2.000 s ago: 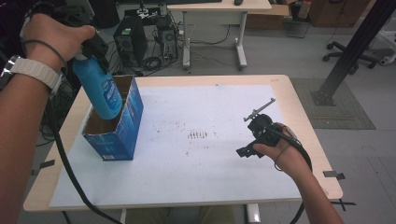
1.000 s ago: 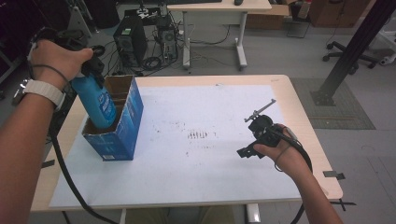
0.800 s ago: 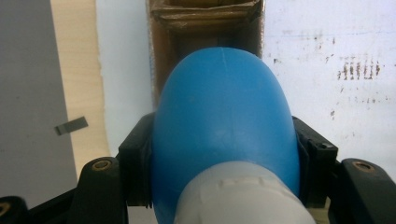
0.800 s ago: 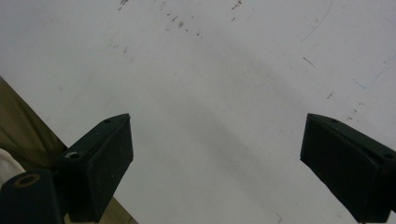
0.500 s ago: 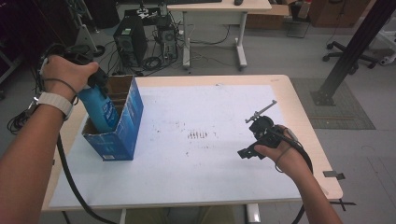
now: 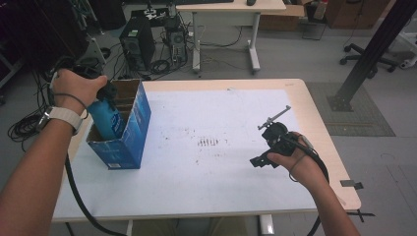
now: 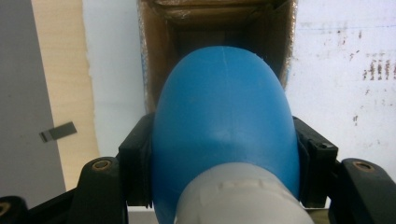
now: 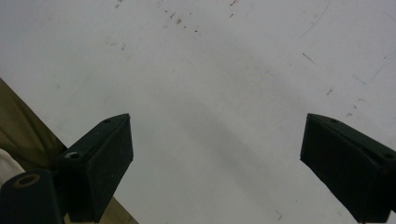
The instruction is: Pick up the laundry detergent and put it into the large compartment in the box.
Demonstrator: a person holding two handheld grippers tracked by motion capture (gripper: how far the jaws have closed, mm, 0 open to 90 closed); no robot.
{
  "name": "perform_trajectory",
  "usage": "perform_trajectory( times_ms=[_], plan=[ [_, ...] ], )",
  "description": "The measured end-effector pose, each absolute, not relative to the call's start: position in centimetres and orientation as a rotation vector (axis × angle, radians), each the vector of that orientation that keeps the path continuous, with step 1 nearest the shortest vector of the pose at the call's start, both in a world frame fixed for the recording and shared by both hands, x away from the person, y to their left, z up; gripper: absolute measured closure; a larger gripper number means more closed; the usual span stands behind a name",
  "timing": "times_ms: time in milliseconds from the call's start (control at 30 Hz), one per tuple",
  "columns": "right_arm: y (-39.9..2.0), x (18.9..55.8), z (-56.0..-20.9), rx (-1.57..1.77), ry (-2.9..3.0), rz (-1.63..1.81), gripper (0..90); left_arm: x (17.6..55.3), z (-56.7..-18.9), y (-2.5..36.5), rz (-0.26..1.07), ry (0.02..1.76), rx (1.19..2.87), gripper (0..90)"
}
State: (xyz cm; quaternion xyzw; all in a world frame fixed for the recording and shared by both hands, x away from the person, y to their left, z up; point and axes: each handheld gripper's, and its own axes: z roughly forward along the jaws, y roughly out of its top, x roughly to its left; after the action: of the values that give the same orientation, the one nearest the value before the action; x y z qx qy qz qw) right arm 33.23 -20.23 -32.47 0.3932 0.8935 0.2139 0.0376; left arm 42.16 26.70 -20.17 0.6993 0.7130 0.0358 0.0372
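Bottle (image 6: 109,118) count was one, box (image 6: 129,142) count was one, and you had two grippers, one in each hand. The bottle was bright blue and smooth, with a round shoulder and a pale grey cap end (image 7: 243,200) close to the camera in the left gripper view. It stood tilted with its lower part down inside the open blue cardboard box, which sat at the left side of the white table (image 6: 206,182). The box was brown inside. Your left gripper (image 7: 224,154) was clamped on the bottle, one black jaw pressed on each side. Your left hand (image 6: 78,88) was high over the box, wrist bent down, with a pale band on it. Your right gripper (image 8: 215,158) hung over bare table on the right, jaws wide apart and holding nothing. Your right hand (image 6: 295,162) was wrapped around its handle.
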Motion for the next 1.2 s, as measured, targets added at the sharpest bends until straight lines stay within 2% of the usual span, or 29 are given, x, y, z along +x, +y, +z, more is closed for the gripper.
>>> perform_trajectory(
  times_ms=[733, 1200],
  plan=[
    [-20.0, 33.3, -32.8, 1.211, 2.751, 0.65, 9.4, 42.5, -23.9, 26.4, 0.148, 2.132, 2.204, 37.6],
    [-20.2, 33.2, -32.8, 1.214, 2.749, 0.649, 9.4, 42.4, -25.2, 26.5, 0.157, 2.144, 2.182, 37.5]
  ],
)
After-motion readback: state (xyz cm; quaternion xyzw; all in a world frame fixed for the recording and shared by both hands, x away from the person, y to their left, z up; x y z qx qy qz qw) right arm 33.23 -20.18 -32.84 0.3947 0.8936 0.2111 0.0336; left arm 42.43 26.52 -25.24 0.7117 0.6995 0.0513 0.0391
